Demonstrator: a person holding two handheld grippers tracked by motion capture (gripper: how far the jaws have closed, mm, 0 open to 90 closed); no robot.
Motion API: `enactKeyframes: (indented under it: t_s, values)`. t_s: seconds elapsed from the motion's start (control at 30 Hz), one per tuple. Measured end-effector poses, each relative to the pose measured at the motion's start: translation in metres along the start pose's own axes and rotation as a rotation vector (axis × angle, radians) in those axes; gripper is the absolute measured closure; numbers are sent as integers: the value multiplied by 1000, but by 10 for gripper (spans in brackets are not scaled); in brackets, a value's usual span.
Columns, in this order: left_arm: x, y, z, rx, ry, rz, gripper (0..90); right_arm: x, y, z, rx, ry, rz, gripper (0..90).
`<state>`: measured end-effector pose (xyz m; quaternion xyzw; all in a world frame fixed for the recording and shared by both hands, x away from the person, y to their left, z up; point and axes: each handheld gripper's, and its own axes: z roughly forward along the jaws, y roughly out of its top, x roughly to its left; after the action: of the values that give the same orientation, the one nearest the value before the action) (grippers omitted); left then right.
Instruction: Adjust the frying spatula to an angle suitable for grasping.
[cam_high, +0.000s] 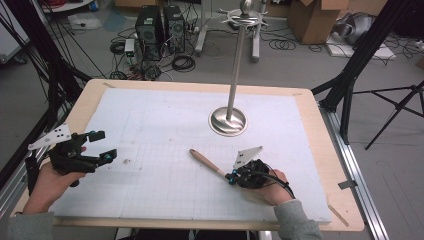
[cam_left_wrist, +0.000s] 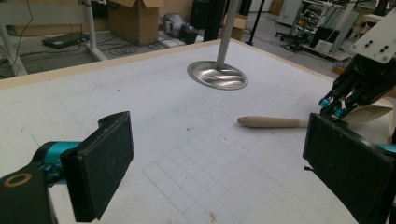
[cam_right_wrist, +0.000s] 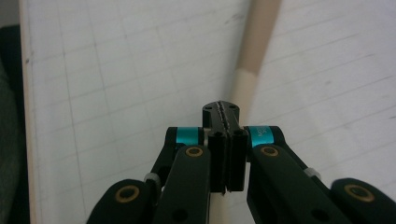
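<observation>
Wooden stick (cam_high: 207, 163) lying just in front of the metal stand (cam_high: 228, 121), your right gripper (cam_high: 232, 177) clenched on its near end, your left gripper (cam_high: 102, 146) released, well left of the stand.

White gridded mat (cam_high: 165, 120), metal stand (cam_high: 228, 120), cardboard box (cam_high: 315, 20), computer towers (cam_high: 160, 30)

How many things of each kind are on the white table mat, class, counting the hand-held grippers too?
Grippers: 2, left gripper and right gripper
Wooden-handled tool: 1
Metal stand: 1
Total: 4
</observation>
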<state>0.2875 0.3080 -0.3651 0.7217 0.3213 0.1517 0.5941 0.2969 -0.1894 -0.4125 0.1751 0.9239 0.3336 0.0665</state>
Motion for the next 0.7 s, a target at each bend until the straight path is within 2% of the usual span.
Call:
enactKeyframes:
  t_s: [0.03,0.1,0.17,0.33,0.53,0.6,0.7]
  values:
    - [0,0,1,0,-1,-2,92,-1,2,-2,-7,-29,0,900]
    - [0,-1,2,7,-2,-2,92,-2,3,0,16,-52,3,900]
    - [0,-1,2,11,-2,0,92,-1,2,6,43,-40,-11,899]
    - [-1,-1,2,7,-1,-2,93,1,3,7,44,-6,-26,899]
    - [-1,-1,2,5,-1,-1,93,2,4,7,53,-17,-35,899]
    - [0,-1,2,5,-1,0,93,3,4,7,44,-28,-51,898]
    - [0,-1,2,8,-1,-1,92,5,7,2,30,-37,-50,896]
